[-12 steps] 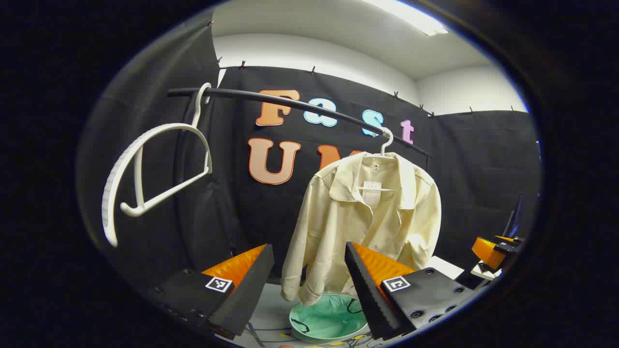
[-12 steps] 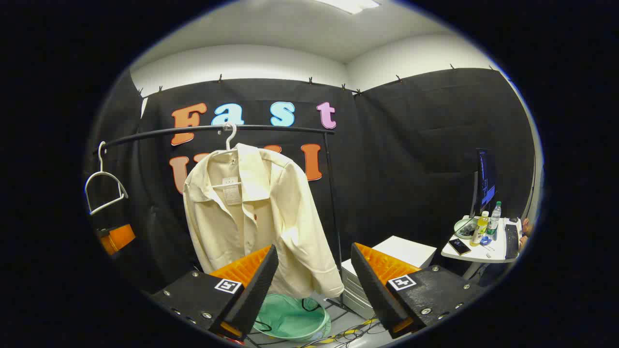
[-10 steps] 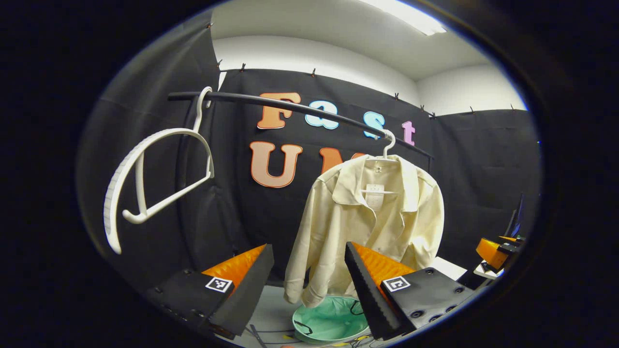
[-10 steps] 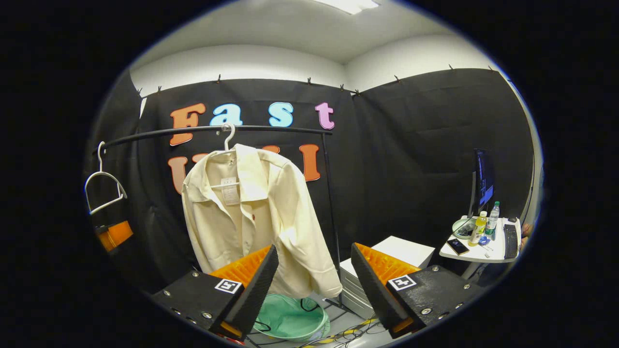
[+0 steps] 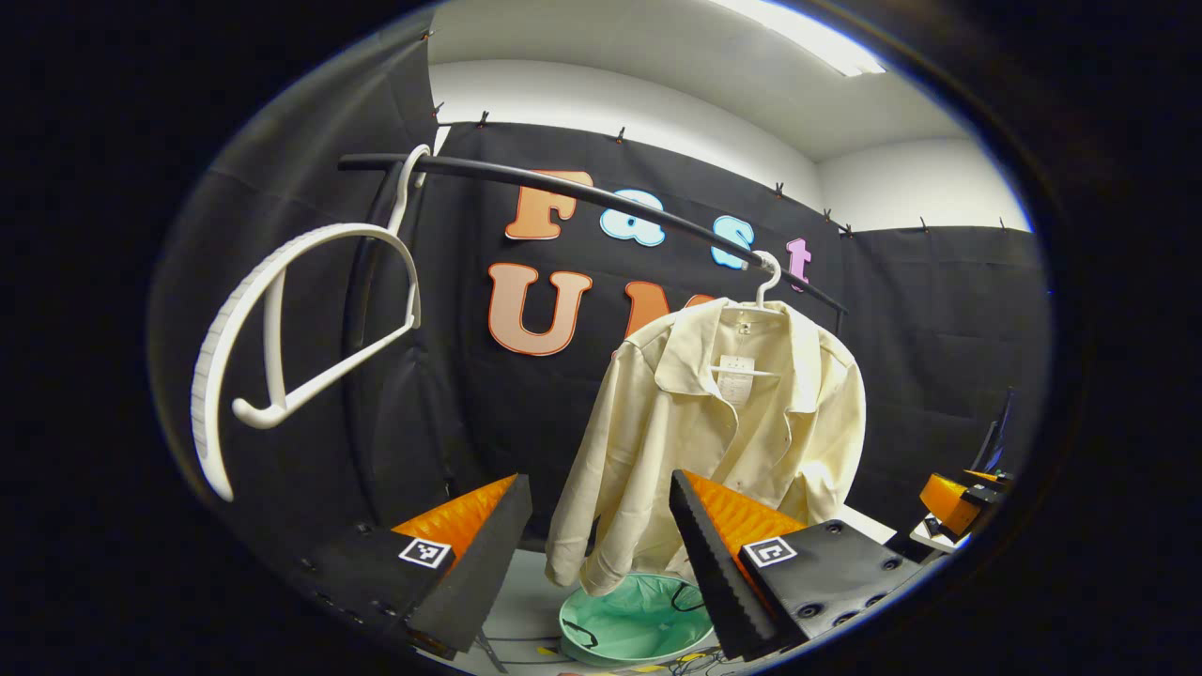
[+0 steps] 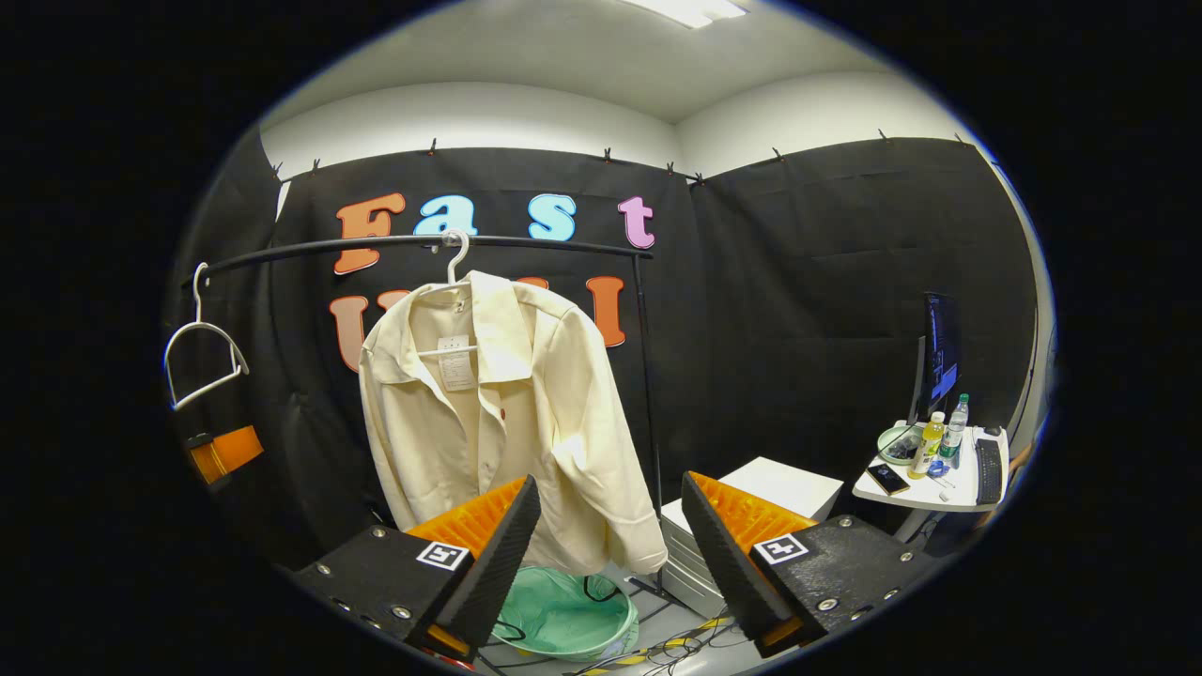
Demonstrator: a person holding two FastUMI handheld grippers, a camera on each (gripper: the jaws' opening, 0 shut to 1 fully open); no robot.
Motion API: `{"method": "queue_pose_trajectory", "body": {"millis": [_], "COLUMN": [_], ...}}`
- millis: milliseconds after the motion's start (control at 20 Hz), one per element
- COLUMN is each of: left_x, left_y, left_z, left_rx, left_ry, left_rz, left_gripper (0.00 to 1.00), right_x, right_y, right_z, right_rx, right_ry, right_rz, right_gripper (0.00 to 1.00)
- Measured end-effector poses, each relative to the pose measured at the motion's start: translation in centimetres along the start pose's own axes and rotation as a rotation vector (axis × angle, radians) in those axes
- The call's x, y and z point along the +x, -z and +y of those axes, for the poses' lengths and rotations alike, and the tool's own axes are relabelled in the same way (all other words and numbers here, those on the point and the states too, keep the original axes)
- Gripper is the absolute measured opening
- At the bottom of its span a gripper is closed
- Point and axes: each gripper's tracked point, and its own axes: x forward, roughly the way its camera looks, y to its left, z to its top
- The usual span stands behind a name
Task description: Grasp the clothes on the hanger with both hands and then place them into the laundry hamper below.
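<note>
Left gripper [image 5: 599, 535]: fingers spread wide, nothing between them.
Right gripper [image 6: 608, 535]: fingers likewise parted and empty; in the left gripper view its orange body sits far off at 4 o'clock.
Hamper [image 6: 563, 615]: mint-green, on the floor at 6 o'clock, directly under the shirt.
Shirt [image 5: 723, 432]: cream, long axis vertical, collar up, open front facing the grippers; hem and sleeve dangle just above the hamper, beyond both pairs of fingertips, untouched.
Hanger [image 6: 457, 258]: white, hooked on the black rail [image 6: 376, 246] at 12 o'clock.
Spare hanger [image 5: 282, 329]: bare, at 9 o'clock.
Side table [image 6: 925, 493]: 3 o'clock, carrying bottles.
</note>
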Motion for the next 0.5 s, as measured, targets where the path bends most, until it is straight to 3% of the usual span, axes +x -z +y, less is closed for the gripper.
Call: {"method": "queue_pose_trajectory", "body": {"millis": [50, 300, 500], "left_x": [0.0, 0.6, 1.0], "left_y": [0.1, 0.6, 0.4], "left_z": [0.0, 1.3, 2.3], "left_rx": [0.008, 0.036, 0.018], "left_ry": [0.005, 0.002, -0.002], "left_rz": [0.003, 0.016, 0.013], "left_gripper": [1.00, 0.94, 0.97], "right_x": [0.1, 0.7, 0.6], "right_y": [-0.2, 0.4, 1.0], "right_z": [0.3, 2.3, 4.1], "right_rx": [-0.002, -0.009, -0.023], "right_ry": [-0.002, -0.025, -0.047], "right_rz": [-0.007, 0.007, 0.012], "right_gripper": [0.94, 0.94, 0.94]}}
